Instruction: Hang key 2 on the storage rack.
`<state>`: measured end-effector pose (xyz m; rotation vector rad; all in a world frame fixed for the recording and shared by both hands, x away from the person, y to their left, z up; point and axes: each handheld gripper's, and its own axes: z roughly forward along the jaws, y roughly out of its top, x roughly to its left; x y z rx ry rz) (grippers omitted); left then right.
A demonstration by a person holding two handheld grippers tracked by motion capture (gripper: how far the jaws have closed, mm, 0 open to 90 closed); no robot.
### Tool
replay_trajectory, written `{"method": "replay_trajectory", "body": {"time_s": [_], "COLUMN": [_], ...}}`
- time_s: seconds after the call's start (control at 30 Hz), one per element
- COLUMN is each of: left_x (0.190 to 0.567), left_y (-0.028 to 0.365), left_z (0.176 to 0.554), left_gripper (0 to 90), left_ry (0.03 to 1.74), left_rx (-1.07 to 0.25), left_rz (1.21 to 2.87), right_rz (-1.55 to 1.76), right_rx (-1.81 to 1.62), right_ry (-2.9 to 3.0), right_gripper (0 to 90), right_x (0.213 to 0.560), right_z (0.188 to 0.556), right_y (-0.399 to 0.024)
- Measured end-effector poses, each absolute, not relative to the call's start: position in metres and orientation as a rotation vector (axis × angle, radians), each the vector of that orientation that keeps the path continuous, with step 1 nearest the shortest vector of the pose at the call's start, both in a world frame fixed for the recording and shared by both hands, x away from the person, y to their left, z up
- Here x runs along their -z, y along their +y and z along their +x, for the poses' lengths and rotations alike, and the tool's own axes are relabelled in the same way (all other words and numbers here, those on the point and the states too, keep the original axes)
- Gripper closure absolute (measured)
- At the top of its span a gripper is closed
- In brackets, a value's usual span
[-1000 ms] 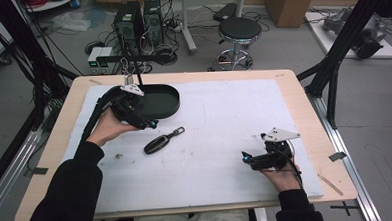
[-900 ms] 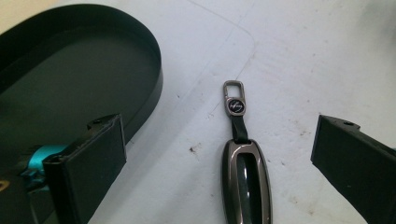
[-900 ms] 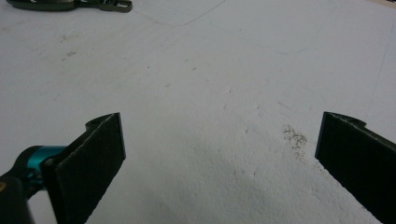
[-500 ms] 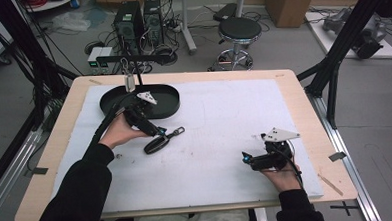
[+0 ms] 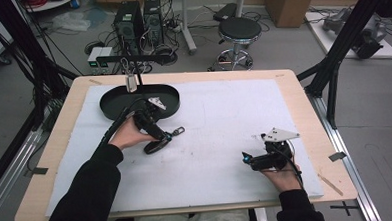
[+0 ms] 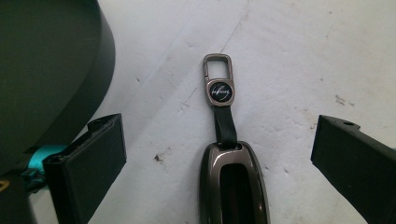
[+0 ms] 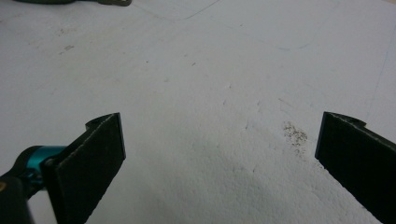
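Scuffed white matting covered the wooden table. Left gripper straddled the key fob wide open, gripping nothing, beside a black tray; right gripper gaped empty. Cables littered the floor.

On the white-covered surface, the left claw reaches over a dark key fob, whose strap and metal clip stretch away from it. A black oval tray sits just behind that hand. The right claw rests well apart, near the front edge, pointing left.
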<state>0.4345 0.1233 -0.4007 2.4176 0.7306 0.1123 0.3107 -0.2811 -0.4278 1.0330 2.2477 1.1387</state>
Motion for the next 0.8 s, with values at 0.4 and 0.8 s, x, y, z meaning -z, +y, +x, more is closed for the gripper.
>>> {"method": "replay_trajectory", "body": {"time_s": [0.4,0.8], "left_x": [0.422,0.421], "left_y": [0.106,0.094], "left_z": [0.436,0.43], "left_gripper": [3.7,33.5], "left_ry": [0.764,0.752], "left_rx": [-0.089,-0.159], "left_rz": [2.52,2.555], "right_rz": [1.03,1.029], "right_rx": [-1.123,-1.112], "right_ry": [2.254,2.265], "right_gripper": [0.8,0.8], "right_x": [0.429,0.43], "right_z": [0.312,0.312], "right_y": [-0.281,-0.28]}}
